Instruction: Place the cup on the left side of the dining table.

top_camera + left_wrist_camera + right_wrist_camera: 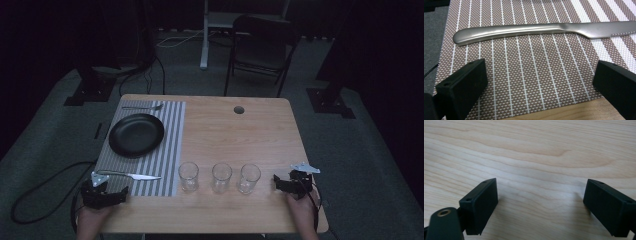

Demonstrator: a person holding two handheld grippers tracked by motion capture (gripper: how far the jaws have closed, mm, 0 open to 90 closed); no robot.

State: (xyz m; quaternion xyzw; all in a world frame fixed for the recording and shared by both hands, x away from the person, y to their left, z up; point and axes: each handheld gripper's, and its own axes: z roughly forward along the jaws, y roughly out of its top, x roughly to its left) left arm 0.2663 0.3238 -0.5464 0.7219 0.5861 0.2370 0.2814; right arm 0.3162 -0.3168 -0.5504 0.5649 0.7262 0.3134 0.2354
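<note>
**Operator:** Looking down from the high view, I see my left gripper (pixel 123 192) at the near left corner of the light wooden table (pixel 235 135), beside the near edge of the grey striped woven placemat (pixel 170 145). Its jaws are spread wide with nothing between them.

**Listener:** Where is the thing closest to it?

**Operator:** A matte silver metal table knife (pixel 524 30) lies flat on the placemat just beyond the jaws, handle end toward the mat's left edge, blade running right. I am not touching it.

**Listener:** And your other hand?

**Operator:** My right gripper (pixel 276 181) sits at the near right of the table, jaws also spread apart over bare wood, holding nothing. Between my two grippers stand three clear, empty drinking glasses (pixel 221 177) in a row, upright, apart from each other. A round black plate (pixel 136 135) rests farther back on the placemat, with a silver fork (pixel 142 107) beyond it.
</note>
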